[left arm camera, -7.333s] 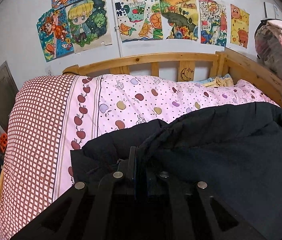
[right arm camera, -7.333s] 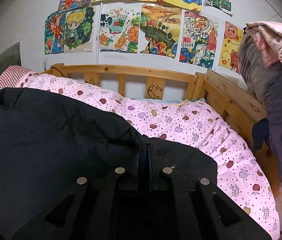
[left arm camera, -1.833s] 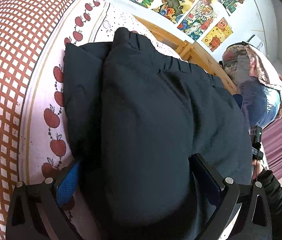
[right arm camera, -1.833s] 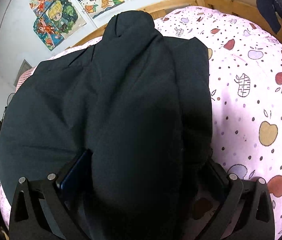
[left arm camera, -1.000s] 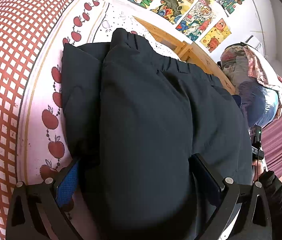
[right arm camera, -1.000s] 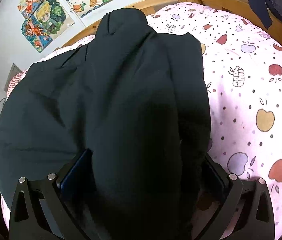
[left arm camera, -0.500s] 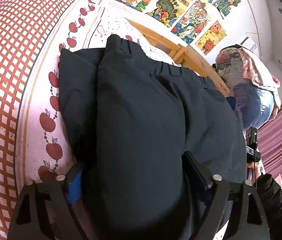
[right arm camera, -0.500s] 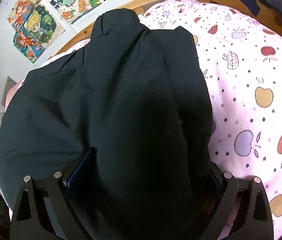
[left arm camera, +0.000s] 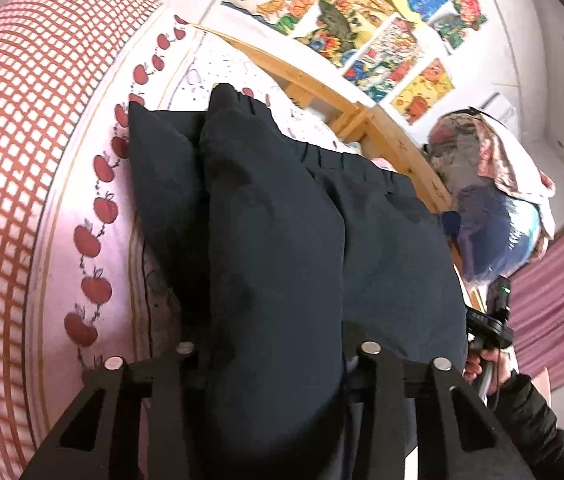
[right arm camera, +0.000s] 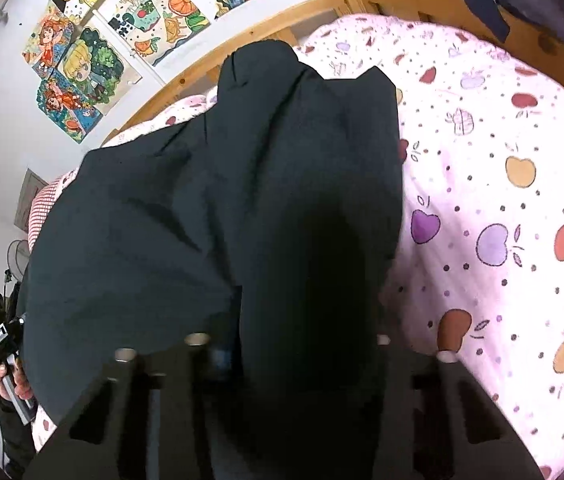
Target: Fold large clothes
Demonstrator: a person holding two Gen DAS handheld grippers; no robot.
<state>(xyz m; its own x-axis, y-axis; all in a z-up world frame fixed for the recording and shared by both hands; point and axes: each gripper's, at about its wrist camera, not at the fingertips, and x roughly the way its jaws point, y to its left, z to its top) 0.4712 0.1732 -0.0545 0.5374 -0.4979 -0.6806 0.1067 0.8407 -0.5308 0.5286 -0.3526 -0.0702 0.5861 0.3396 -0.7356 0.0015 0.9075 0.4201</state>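
Left wrist: bulky dark padded coat [left arm camera: 282, 240] on apple-print quilt [left arm camera: 93, 208], both grippers' fingers clamped on its folds.

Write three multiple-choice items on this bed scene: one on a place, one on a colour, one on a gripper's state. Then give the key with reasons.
1. Where does the coat lie?
A. on the floor
B. on the bedspread
C. on a hanger

2. What colour is the coat?
A. dark navy to black
B. red
C. white

3. What is the left hand-held gripper doing?
A. hanging open above bare sheet
B. closing on a fold of the coat
C. holding a drawing

Key: 1 B, apple-print fabric shows around the coat on both sides. 2 A, it reads dark in both views. 3 B, a thick fold fills the gap between its fingers.
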